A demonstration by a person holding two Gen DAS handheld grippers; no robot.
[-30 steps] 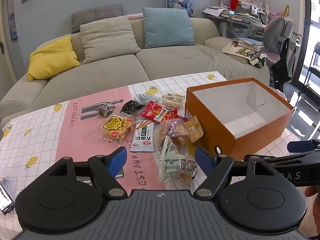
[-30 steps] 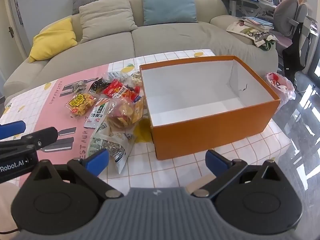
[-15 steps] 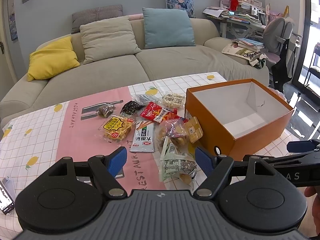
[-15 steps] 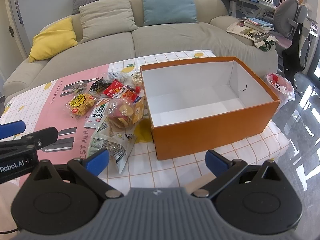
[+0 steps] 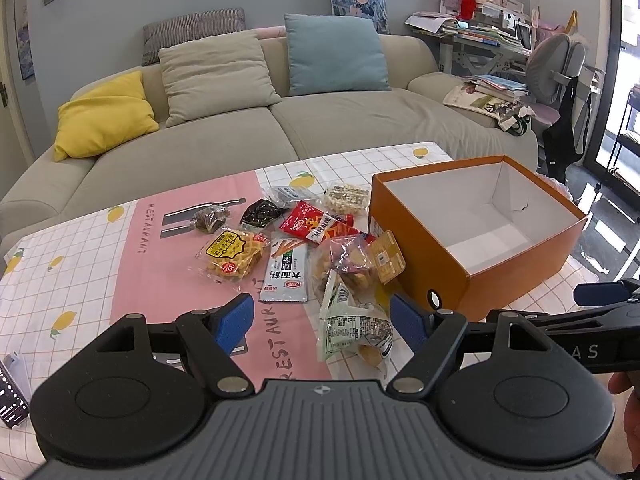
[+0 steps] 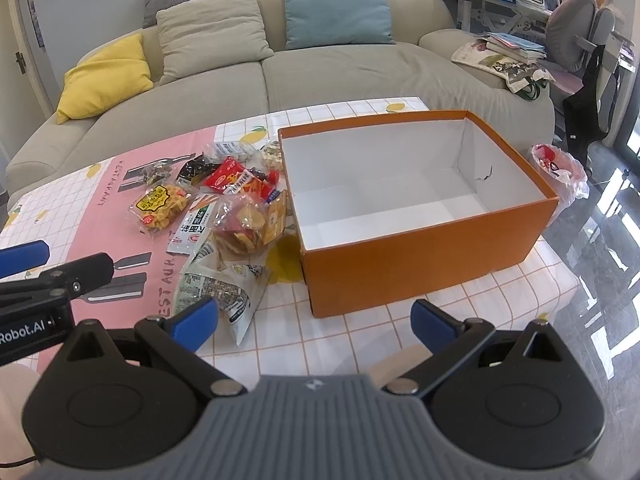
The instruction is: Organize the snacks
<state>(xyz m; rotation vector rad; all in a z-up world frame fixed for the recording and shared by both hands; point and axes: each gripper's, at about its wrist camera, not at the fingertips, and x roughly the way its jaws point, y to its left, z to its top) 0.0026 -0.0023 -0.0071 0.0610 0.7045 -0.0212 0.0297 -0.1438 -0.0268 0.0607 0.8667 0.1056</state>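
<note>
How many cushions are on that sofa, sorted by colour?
yellow cushion: 1
beige cushion: 1
blue cushion: 1
grey striped cushion: 1
picture-print cushion: 1
Total: 5. A pink edge shows behind them, but I cannot tell what it is, so it is not counted.

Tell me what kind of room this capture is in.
Most likely a home living room: a beige sofa with throw pillows, a cluttered desk in the corner, and a table with a lemon-print tablecloth.

Snack packets [image 5: 304, 248] beside orange box [image 5: 516, 276]
</note>
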